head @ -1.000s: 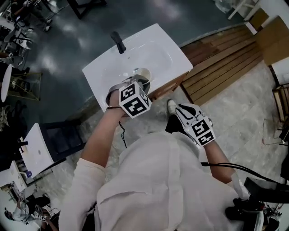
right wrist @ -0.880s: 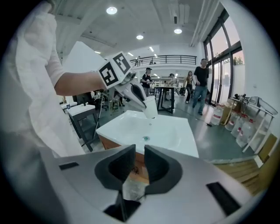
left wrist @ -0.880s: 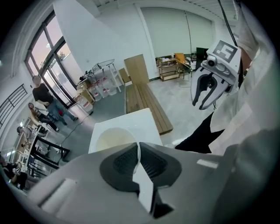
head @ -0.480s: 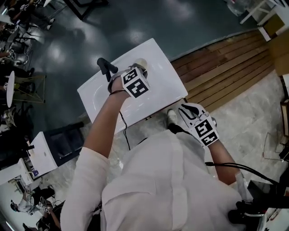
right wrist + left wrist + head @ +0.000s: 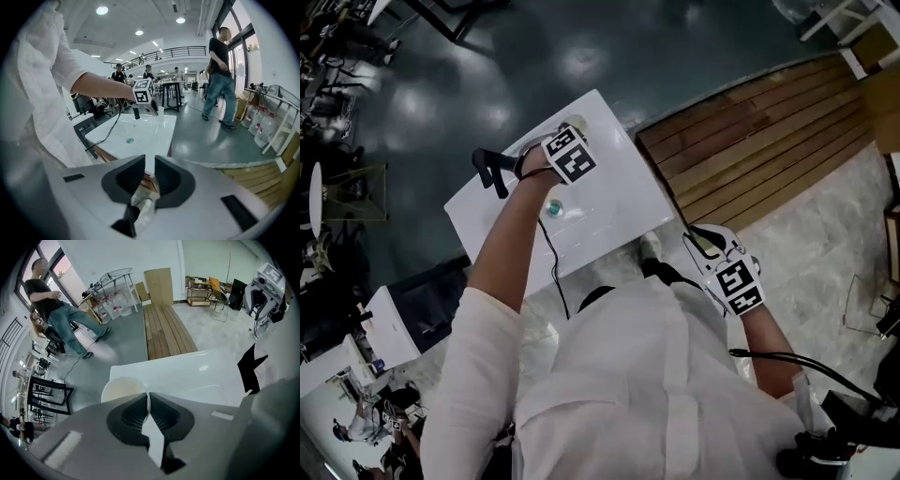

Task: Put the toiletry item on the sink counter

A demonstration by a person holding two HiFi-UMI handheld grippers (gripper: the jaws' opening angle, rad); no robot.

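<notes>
I've got left gripper (image 5: 149, 409) clamped on cup (image 5: 120, 390) rim at tabletop's (image 5: 609, 199) far corner; set-down and release remain. Right gripper (image 5: 149, 174) slightly apart, empty.

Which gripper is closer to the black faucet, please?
Left. The left gripper is over the sink, just beside the faucet; the right gripper hangs off the sink's near edge, by the person's body.
</notes>
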